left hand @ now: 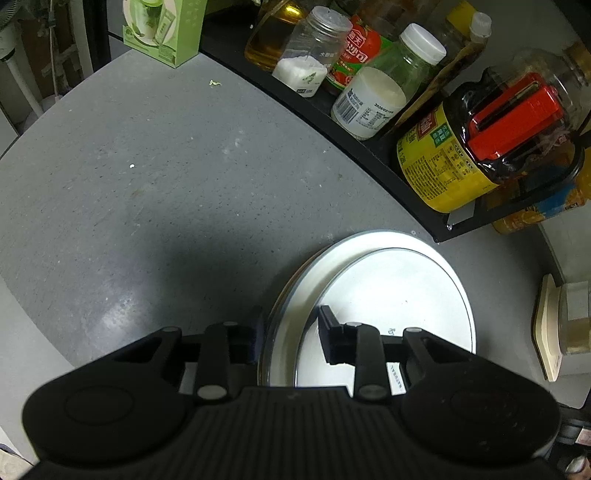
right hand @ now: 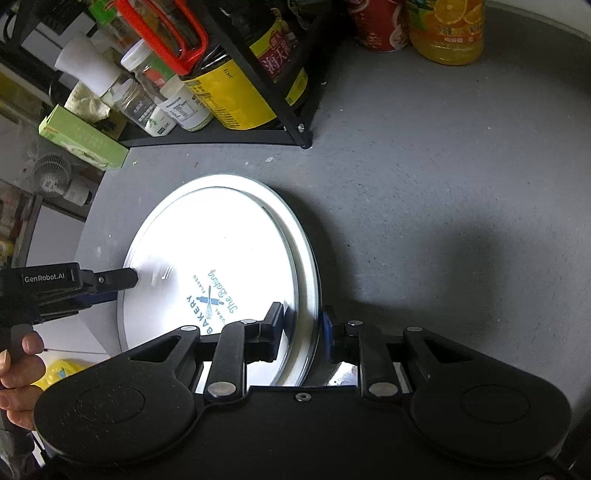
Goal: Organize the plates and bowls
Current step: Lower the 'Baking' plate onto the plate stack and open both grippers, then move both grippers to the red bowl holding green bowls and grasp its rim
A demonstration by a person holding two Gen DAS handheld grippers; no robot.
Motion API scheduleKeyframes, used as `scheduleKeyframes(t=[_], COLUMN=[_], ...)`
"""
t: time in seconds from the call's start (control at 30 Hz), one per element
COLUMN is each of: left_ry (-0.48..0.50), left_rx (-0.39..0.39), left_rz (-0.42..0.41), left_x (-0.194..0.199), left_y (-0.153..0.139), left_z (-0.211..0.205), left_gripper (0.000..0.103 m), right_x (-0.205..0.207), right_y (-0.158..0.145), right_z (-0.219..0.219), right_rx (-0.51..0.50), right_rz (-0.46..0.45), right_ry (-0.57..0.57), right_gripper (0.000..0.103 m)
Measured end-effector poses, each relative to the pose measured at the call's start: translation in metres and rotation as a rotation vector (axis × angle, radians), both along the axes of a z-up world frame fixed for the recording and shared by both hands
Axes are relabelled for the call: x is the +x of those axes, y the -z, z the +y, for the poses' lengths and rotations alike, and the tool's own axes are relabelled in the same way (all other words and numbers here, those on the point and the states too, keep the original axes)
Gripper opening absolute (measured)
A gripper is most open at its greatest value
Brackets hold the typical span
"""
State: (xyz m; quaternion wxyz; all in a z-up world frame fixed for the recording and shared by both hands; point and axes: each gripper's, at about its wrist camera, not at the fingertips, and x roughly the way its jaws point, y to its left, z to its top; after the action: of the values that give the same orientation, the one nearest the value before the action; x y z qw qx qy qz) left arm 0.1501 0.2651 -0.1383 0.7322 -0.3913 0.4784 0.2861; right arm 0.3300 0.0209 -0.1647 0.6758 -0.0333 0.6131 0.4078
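Note:
A white plate with a blue bakery logo is held over the grey countertop. My left gripper is shut on its left rim, one finger on the plate's face and the other behind the edge. In the right wrist view the left gripper clamps the far rim, with a hand holding its handle. On the near rim my right gripper is shut, rim between its pads. The plate's left part juts past the counter's edge.
A black rack along the back holds spice jars, a white-capped jar and a big dark sauce bottle. A green box stands at the rack's end. An orange juice bottle stands at the back right.

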Motion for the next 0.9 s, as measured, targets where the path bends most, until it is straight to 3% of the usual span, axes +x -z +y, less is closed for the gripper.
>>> scheduleKeyframes(t=[0.13,0.2,0.27,0.47,0.6,0.67,0.9], left_ry=[0.059,0.086,0.107,0.141,0.158,0.164,0.246], left_rx=[0.010,0.020,0.035,0.099,0.119,0.123,0.164], left_rz=[0.040,0.056,0.062,0.050,0.028,0.025,0.014], left_x=[0.006,0.010,0.014,0.026,0.033,0.036,0.050], left_y=[-0.001,-0.003,-0.007,-0.027,-0.040,-0.047,-0.065], left_z=[0.002,0.002,0.001,-0.015,-0.035,-0.047,-0.098], left_gripper=[0.034,0.035,0.041,0.068,0.070,0.078,0.087], right_x=[-0.001,0.000,0.001,0.000,-0.001,0.000,0.004], right_y=[-0.003,-0.006,-0.012,-0.033,-0.050,-0.060,-0.077], right_z=[-0.002,-0.004,-0.010,-0.031,-0.053,-0.068,-0.119], right_rx=[0.004,0.024,0.047,0.109,0.149,0.169,0.211], right_rz=[0.005,0.016,0.018,-0.026,-0.071,-0.097,-0.143], right_ry=[0.021,0.041,0.071,0.099,0.117,0.140,0.218], right_gripper=[0.026,0.032,0.052,0.074,0.090,0.097,0.099])
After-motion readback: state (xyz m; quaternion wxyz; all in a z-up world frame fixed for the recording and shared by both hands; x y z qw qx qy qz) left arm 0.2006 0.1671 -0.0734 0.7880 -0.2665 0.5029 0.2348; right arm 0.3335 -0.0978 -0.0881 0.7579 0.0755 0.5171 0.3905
